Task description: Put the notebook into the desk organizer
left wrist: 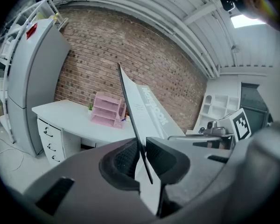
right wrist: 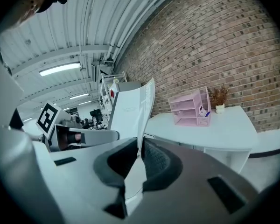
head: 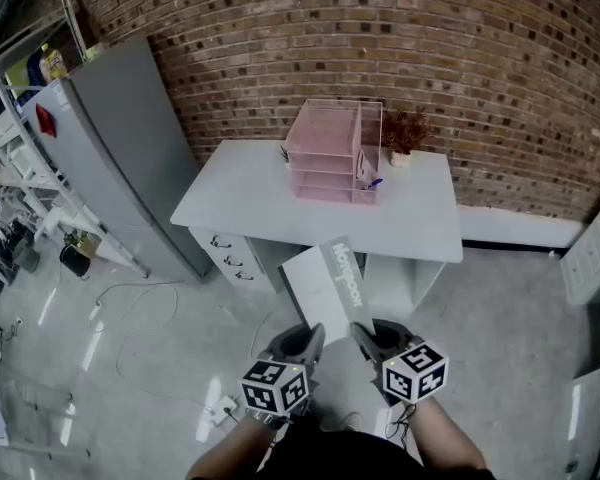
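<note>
- Two grips: left hand-held gripper (head: 302,340) and right hand-held gripper (head: 368,336) clamp the notebook (head: 328,280), lower centre.
- Desk organizer (head: 332,153) well apart, upper centre; edge-only pinches may let the notebook slip.

**Matt card, pink mesh, rough brick**

The notebook (head: 325,286) has a smooth, matt white cover like thin card. The desk organizer (head: 330,153) looks like fine pink mesh with a clear, glossy panel at the back. The desk (head: 250,193) is smooth, matt white. The brick wall (head: 460,58) is rough and dull, and the floor (head: 130,368) is polished and reflective. The left gripper (left wrist: 141,158) and right gripper (right wrist: 139,161) have matt grey plastic-looking shells and black, finely textured pads (left wrist: 122,158).
</note>
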